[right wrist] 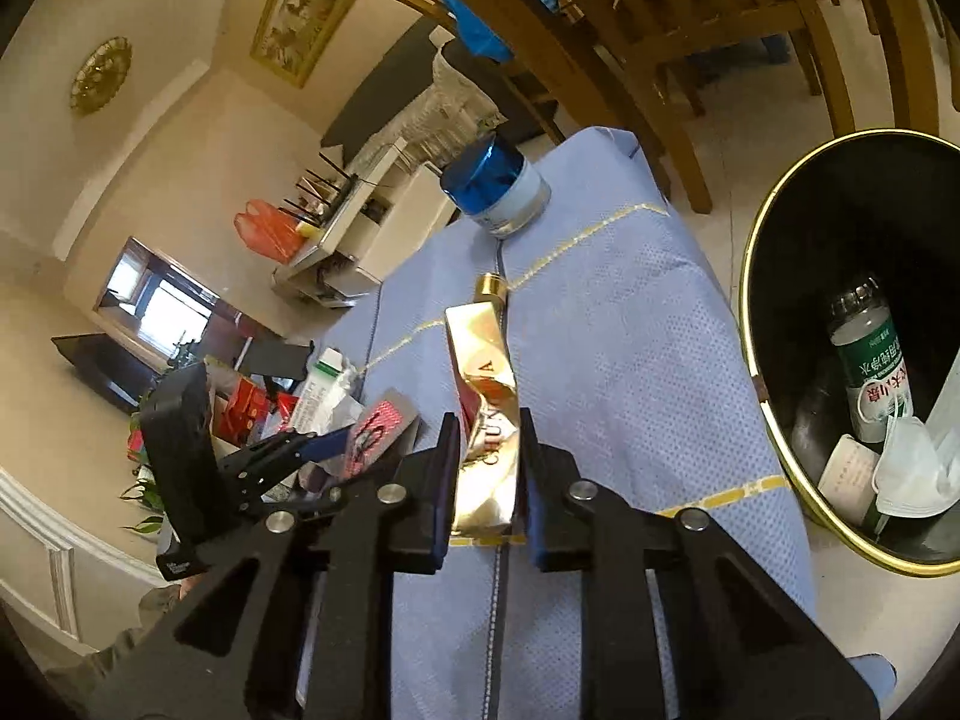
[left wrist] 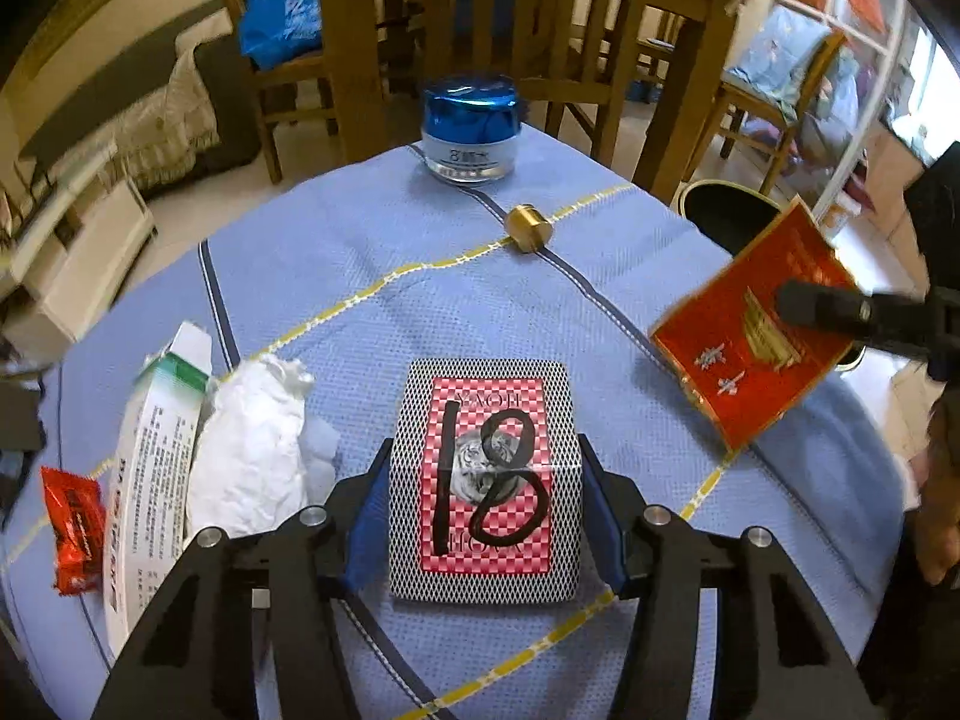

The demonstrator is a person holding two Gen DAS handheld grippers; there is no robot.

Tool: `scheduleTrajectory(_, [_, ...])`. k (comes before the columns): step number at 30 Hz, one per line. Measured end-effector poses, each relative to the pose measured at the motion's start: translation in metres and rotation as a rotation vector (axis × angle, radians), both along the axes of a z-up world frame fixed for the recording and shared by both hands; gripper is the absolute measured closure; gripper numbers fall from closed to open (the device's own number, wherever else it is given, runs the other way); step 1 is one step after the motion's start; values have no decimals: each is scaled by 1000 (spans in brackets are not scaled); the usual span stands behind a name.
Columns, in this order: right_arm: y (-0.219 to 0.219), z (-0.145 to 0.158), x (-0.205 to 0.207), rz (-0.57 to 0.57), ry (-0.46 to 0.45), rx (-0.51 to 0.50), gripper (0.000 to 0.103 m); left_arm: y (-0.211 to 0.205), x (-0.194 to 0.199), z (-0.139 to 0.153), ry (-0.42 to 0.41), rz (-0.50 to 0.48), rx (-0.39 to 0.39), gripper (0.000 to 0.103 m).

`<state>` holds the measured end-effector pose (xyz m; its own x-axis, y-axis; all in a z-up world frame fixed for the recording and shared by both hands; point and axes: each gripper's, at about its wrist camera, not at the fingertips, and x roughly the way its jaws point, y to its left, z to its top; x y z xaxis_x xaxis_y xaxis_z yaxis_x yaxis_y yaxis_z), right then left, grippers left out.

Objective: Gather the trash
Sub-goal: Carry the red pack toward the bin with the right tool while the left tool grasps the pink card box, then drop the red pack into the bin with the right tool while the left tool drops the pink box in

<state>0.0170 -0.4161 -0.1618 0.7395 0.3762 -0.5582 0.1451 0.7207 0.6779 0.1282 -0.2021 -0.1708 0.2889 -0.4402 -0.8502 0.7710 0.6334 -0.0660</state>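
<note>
My left gripper (left wrist: 486, 468) is shut on a playing-card box (left wrist: 487, 480) marked "18" that rests on the blue cloth (left wrist: 360, 252). My right gripper (right wrist: 487, 438) is shut on a crushed red and gold cigarette pack (right wrist: 486, 402), held above the table's right side; it also shows in the left wrist view (left wrist: 750, 330). A crumpled white tissue (left wrist: 252, 444), a white and green carton (left wrist: 156, 468) and a red wrapper (left wrist: 72, 528) lie at the left. The black bin with a gold rim (right wrist: 756, 276) stands on the floor to the right.
A blue-lidded jar (left wrist: 471, 126) stands at the far end of the table and a small gold cap (left wrist: 528, 228) lies in front of it. The bin holds a bottle (right wrist: 870, 354) and a face mask (right wrist: 912, 468). Wooden chairs (left wrist: 480, 30) stand beyond the table.
</note>
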Motion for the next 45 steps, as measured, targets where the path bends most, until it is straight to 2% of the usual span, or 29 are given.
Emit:
scheduleTrajectory(3, [-4,2,-4,-6,-10,7,84,2,2,1,14,22,-11,49])
scheduleTrajectory(5, [-8,6,-9,-14,-29,1,84,2,-1,2,-11,45,11,49])
scheduleTrajectory(13, [-8,15,-15,-33,-58,-40,84,7,-30,41,-155,95,-36,49])
scheduleTrajectory(19, [-15,13,-16,-67,-36,-66,84,-1,-48,45,-141,70,-46,49])
scheduleTrajectory(21, [-20,13,-21,-94,-28,-88,84,-4,-50,45,-129,64,-50,49])
scheduleTrajectory(25, [-32,32,-33,-195,-43,-267,84,-16,-58,49,-115,39,-70,49])
scheduleTrajectory(30, [-70,40,-46,-359,-12,-388,84,-42,-75,62,-156,-12,-80,49])
scheduleTrajectory(35, [-109,26,-52,-475,66,-438,84,-73,-90,67,-194,-53,-83,49])
scheduleTrajectory(39, [-133,4,-52,-514,145,-395,84,-99,-100,65,-200,-93,-83,49])
scheduleTrajectory(40, [-136,-2,-51,-521,174,-385,81,-104,-101,65,-199,-100,-83,49])
scheduleTrajectory(42, [-139,-11,-51,-537,221,-376,61,-114,-105,64,-197,-117,-81,49])
scheduleTrajectory(43, [-141,-13,-53,-546,217,-355,43,-121,-108,63,-198,-128,-78,49])
scheduleTrajectory(45, [-143,-7,-60,-582,186,-350,38,-133,-112,61,-205,-144,-69,49])
